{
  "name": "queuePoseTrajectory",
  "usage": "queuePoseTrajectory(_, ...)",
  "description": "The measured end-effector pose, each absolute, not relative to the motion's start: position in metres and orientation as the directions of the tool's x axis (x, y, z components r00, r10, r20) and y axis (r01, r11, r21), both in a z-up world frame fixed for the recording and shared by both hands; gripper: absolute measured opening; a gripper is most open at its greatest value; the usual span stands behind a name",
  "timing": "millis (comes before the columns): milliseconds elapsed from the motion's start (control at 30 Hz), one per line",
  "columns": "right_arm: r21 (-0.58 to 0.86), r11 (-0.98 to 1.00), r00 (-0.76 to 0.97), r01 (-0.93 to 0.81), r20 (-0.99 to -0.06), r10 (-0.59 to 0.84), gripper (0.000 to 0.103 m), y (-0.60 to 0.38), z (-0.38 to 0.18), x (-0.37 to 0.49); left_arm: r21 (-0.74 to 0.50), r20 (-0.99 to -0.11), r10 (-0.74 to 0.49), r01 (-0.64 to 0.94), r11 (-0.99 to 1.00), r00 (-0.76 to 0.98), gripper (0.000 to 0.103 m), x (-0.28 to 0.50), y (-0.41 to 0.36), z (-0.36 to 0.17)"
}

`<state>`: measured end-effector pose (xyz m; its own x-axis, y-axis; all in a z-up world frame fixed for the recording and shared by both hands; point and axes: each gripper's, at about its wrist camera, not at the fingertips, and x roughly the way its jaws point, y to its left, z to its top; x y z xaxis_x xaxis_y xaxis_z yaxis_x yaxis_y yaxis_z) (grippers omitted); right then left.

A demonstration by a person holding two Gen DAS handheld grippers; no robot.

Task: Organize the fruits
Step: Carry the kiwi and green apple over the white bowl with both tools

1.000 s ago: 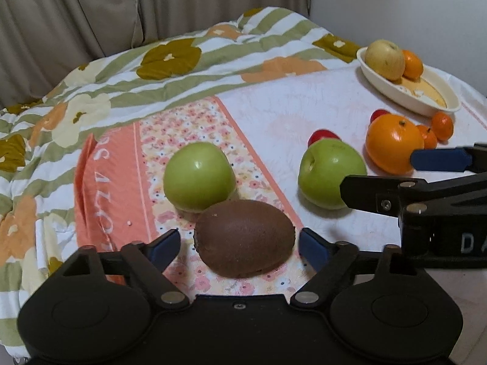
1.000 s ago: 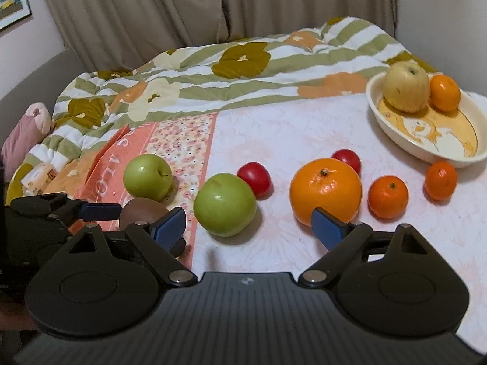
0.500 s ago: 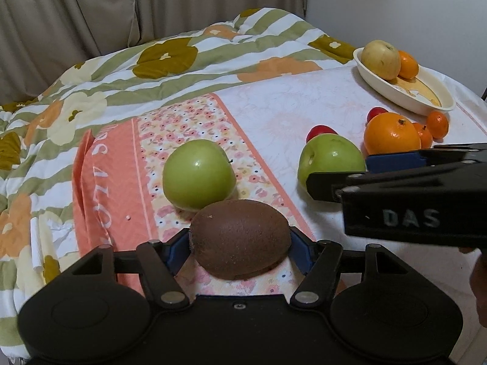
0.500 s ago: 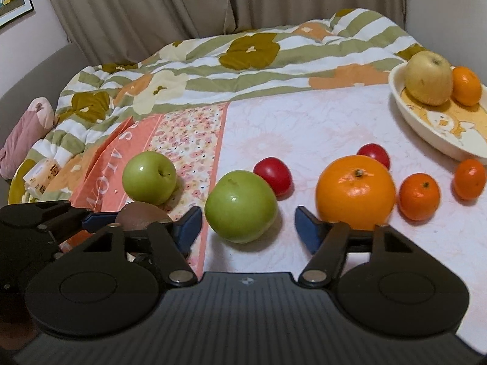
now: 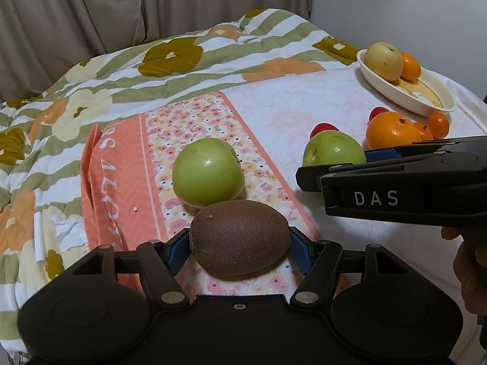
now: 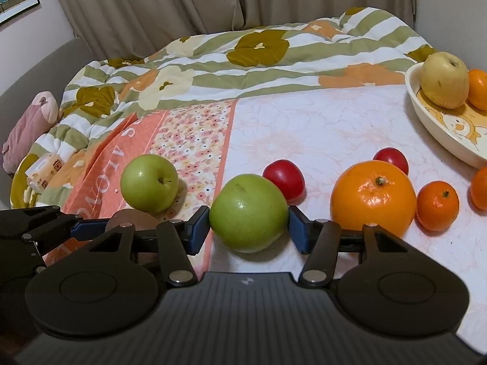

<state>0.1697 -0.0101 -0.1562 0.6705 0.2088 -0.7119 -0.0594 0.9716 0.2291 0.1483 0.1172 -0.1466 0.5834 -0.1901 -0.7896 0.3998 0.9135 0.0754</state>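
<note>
While the dish [image 6: 426, 121] waits at the bed's far right, the left gripper [image 5: 240, 248] clamps the kiwi [image 5: 240, 240] and the right gripper [image 6: 249, 228] is closing on the nearer apple [image 6: 249, 213], pads touching, presumably readying both fruits for transfer together.

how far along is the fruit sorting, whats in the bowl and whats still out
Done: the bowl holds a yellow apple and one orange fruit. In hand: the left gripper is shut on the kiwi; the right gripper is closing around a green apple. Left: the other green apple, two red fruits, the big orange and small mandarins.
</note>
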Motion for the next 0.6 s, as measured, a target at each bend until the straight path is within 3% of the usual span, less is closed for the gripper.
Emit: queuePoseTrajectory(600,0.22,0.965,0.709,-0.143,-0.658,0.255,0.07,-0.031,-0.102,0.139,0.098,-0.746,-0.126,0.295,0.951,0.654,0.071,0.109,0.112,-0.101)
